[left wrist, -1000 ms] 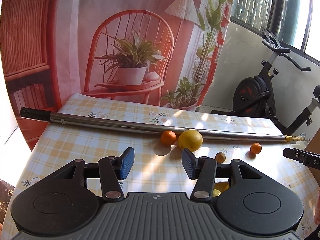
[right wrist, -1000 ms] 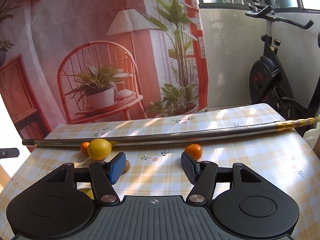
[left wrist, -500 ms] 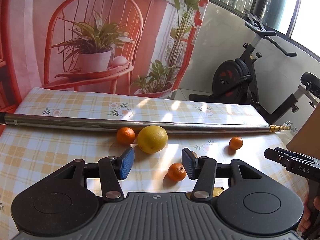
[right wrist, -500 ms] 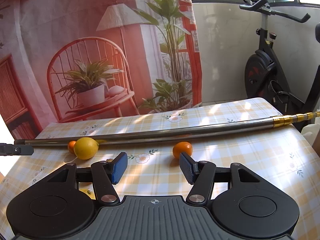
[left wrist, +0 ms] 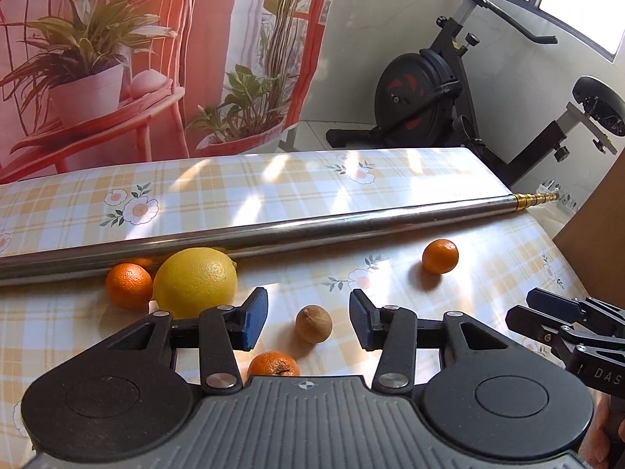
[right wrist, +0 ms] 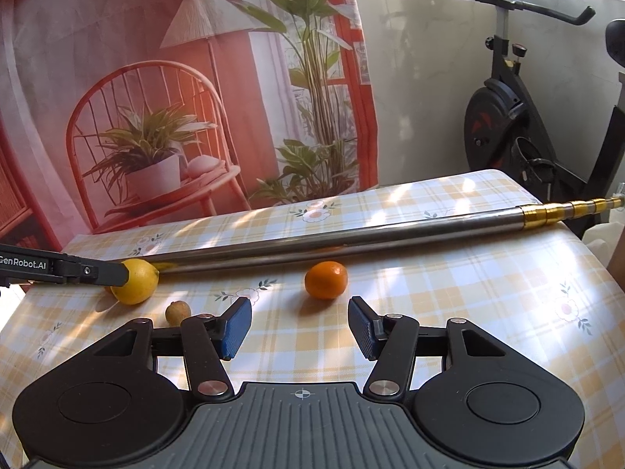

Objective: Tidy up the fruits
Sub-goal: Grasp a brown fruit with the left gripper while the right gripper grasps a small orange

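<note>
Fruits lie loose on the checked cloth (left wrist: 390,203) along the near side of the pole (left wrist: 312,230).

Left gripper (left wrist: 308,318) is released, jaws wide and holding nothing; a small brown fruit (left wrist: 313,323) sits on the cloth in the gap between them, touching neither, and a mandarin (left wrist: 273,364) nearer than it is half hidden by the gripper body. Right gripper (right wrist: 300,326) is also spread and bare, with an orange (right wrist: 326,279) just beyond its tips, beside the pole. The lemon (left wrist: 195,282) rests against the pole, a second orange (left wrist: 129,286) touching its left side; in the right view the left gripper's finger covers part of the lemon (right wrist: 134,281) and that orange barely shows. The pole's left end is cut off in the left view.
</note>
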`<state>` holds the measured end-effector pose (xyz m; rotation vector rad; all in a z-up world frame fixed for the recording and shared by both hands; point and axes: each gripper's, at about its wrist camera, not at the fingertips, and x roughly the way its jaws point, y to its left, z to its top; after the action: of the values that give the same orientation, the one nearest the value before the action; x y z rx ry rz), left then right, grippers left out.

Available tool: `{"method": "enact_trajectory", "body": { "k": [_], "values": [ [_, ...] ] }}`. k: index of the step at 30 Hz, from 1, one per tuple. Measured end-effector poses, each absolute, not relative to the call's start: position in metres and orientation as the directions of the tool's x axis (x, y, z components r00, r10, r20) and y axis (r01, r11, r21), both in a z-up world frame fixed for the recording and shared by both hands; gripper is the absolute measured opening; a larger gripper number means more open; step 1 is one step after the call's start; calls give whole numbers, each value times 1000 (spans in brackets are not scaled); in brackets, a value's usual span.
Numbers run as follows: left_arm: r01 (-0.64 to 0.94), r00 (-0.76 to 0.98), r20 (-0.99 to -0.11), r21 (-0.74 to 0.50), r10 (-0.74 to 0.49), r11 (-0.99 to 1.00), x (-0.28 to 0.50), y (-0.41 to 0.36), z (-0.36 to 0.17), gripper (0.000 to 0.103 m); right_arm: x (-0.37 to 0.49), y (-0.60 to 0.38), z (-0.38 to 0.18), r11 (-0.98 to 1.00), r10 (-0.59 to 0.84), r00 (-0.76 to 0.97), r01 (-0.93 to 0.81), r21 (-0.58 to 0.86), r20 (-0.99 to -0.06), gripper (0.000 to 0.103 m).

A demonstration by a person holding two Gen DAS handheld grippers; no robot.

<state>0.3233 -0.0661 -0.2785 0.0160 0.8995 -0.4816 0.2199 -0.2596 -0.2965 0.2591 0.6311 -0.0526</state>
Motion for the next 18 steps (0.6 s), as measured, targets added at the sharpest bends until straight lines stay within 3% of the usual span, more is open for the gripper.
{"method": "enact_trajectory", "body": {
  "k": [7,16,18],
  "values": [
    [390,459,-779,-256,-428,884,343,-71,-301,37,217,-265,-307,961,31,793,143,236,-608,52],
    [414,448,-813,-182,-373,892,344,-86,-311,37,218,-266,-316,955,47,781,148,258,-622,52],
    [429,453,-809,-171,-375,887,340,-86,-310,29,217,-265,-316,954,58,779,140,264,-624,52]
  ]
}}
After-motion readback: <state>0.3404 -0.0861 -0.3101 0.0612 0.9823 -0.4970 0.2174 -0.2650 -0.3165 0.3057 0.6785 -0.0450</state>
